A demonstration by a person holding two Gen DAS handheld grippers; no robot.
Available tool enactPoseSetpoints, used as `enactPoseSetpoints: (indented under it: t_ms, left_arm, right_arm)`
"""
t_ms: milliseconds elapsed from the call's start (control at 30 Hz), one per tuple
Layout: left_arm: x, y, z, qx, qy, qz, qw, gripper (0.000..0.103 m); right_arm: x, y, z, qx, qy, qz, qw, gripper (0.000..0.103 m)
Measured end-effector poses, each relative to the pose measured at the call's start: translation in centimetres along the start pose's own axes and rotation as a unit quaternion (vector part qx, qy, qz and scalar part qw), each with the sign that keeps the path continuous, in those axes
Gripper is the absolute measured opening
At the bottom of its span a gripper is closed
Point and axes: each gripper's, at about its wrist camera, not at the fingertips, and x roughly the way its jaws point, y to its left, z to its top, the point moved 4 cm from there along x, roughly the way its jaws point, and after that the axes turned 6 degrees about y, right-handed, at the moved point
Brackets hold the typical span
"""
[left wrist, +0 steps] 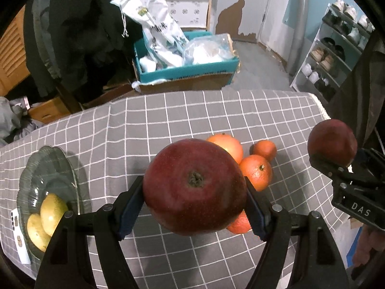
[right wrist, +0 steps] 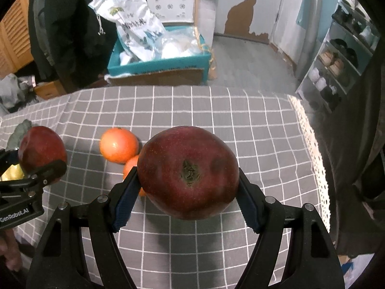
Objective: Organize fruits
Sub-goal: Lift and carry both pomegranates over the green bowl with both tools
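My left gripper [left wrist: 195, 202] is shut on a dark red apple [left wrist: 195, 187], held above the checked tablecloth [left wrist: 120, 130]. My right gripper [right wrist: 187, 190] is shut on a second red apple [right wrist: 189, 172], also lifted off the cloth. Each view shows the other gripper with its apple at the edge: the right one's apple [left wrist: 333, 145] and the left one's apple [right wrist: 42, 151]. Several oranges [left wrist: 255, 171] lie in a cluster on the cloth below and between the two apples; one orange [right wrist: 119, 144] shows plainly in the right wrist view. A glass plate [left wrist: 45, 168] at the left holds yellow-green fruits [left wrist: 51, 210].
Beyond the table's far edge stands a teal-lined cardboard box [left wrist: 187, 72] with white bags. A shoe rack [left wrist: 336, 48] stands at the right. Dark clothing [left wrist: 72, 29] hangs at the back left. A white card [left wrist: 20, 238] lies beside the plate. The cloth's lace edge [right wrist: 312, 149] runs down the right.
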Motion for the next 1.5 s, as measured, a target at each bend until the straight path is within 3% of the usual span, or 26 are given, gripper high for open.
enactPoseSetpoints:
  t_ms: [867, 1500]
  left_arm:
    - [-8.5, 3.4, 0.8, -0.026, -0.081, 0.003, 0.9963, 0.078]
    - [-11.4, 7.8, 0.1, -0.060, -0.110, 0.022, 0.9918, 0.078]
  right_arm:
    - [-8.3, 3.3, 2.5, -0.023, -0.094, 0.016, 0.995, 0.075]
    - [-9.6, 8.3, 4.0, -0.055, -0.110, 0.037, 0.992, 0.075]
